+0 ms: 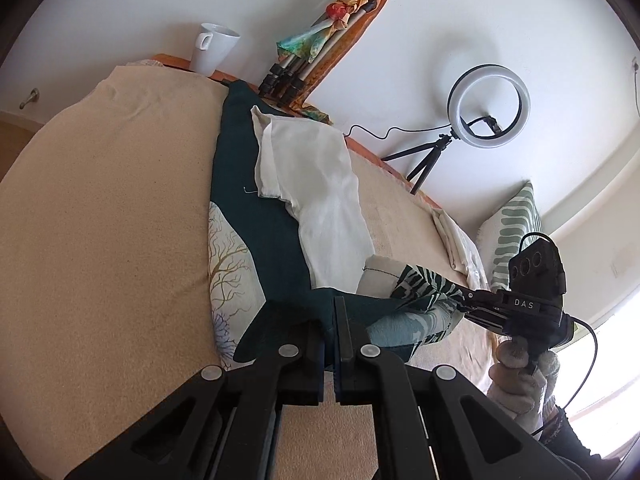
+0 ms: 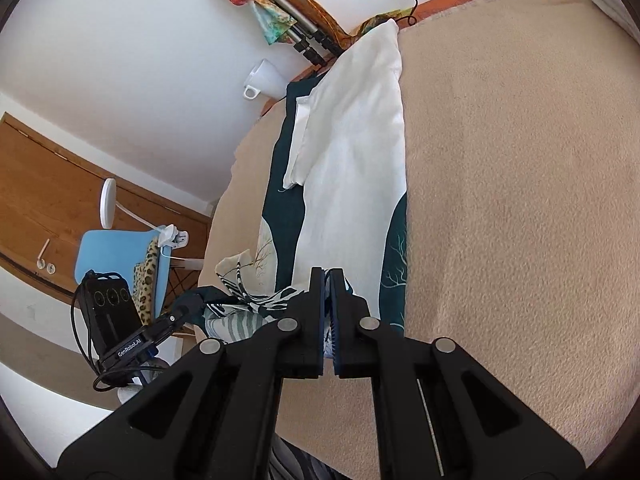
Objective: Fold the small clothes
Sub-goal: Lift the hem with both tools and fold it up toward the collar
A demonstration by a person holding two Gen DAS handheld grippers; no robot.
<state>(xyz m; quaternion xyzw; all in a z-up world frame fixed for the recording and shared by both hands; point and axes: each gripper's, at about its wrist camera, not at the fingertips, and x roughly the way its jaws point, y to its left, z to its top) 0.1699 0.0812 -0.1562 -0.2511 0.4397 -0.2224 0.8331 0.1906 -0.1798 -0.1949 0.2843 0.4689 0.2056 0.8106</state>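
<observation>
Where the beige blanket (image 1: 100,220) covers the bed, a dark teal printed cloth (image 1: 256,216) lies spread along it, with a white T-shirt (image 1: 320,184) resting flat on top, under a plain white wall. Behind the bed's far edge stand a white mug (image 1: 214,50), a folded tripod wrapped in a colourful scarf (image 1: 320,40) and a ring light (image 1: 489,106); a leaf-patterned cushion (image 1: 516,224) sits beside it. A wooden door (image 2: 60,184) and a blue chair (image 2: 120,256) show in the right wrist view.

The cloth's near hem is lifted and bunched, so its edge is hard to trace. The left tongs (image 1: 329,320) are pressed together on that dark hem. The right tongs (image 2: 327,292) pinch the same cloth at its patterned corner, fabric caught between the pads. A stack of pale folded linen (image 1: 460,248) lies near the cushion, partly cut off by the bed's curve.
</observation>
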